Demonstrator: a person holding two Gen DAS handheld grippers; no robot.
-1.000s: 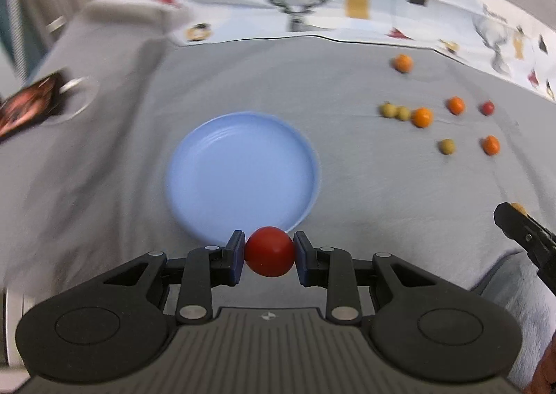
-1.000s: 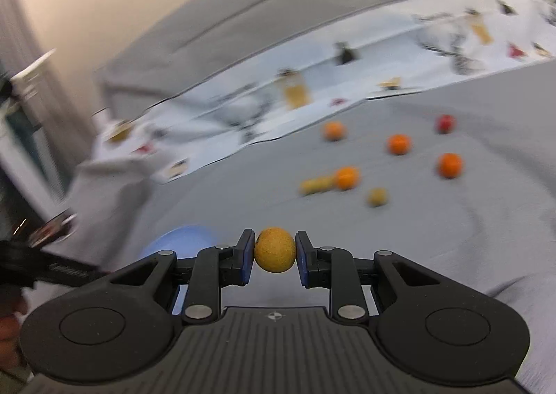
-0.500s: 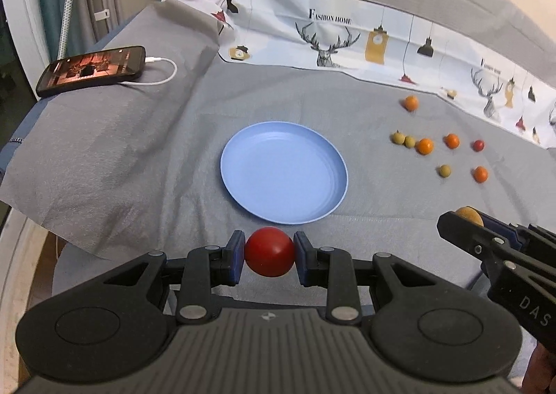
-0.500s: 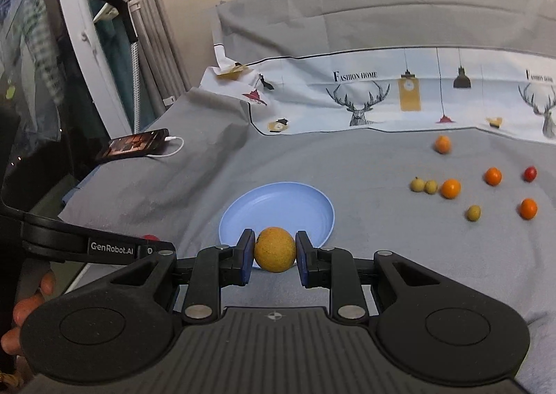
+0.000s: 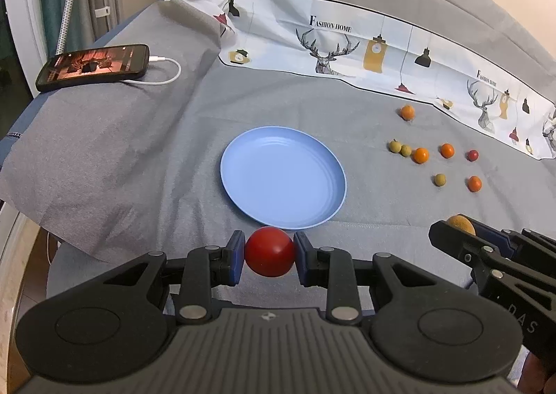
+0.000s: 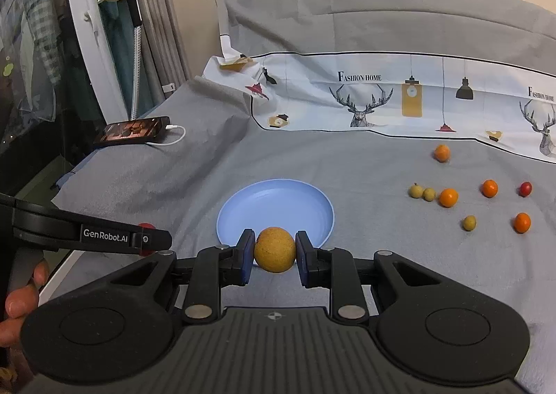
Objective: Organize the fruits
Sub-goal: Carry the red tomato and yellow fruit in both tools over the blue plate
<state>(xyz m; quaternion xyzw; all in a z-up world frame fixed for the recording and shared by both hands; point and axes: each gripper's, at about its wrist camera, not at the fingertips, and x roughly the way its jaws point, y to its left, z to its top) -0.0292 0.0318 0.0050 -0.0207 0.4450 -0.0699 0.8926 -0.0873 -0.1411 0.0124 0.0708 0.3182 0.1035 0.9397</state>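
My left gripper [image 5: 269,251] is shut on a round red fruit [image 5: 269,250], held just short of the near rim of an empty light-blue plate [image 5: 283,176]. My right gripper [image 6: 274,249] is shut on a yellow-brown fruit [image 6: 274,249], over the same plate's [image 6: 274,206] near edge. Each gripper shows in the other's view: the right one [image 5: 448,232] at lower right, the left one [image 6: 153,239] at lower left. Several small orange, green-yellow and red fruits [image 5: 420,155] [image 6: 448,197] lie scattered on the grey cloth to the right of the plate.
A phone [image 5: 93,66] with a lit screen and white cable lies on a raised fold at far left. A printed white cloth [image 5: 378,53] runs along the back. Left of the bed stand curtains and a lamp stand [image 6: 135,46]. A hand [image 6: 21,293] grips the left tool.
Both grippers pulled back and rose a little with their fruits, so the plate now looks farther away. The early blur is gone; the last half second shows almost no motion.
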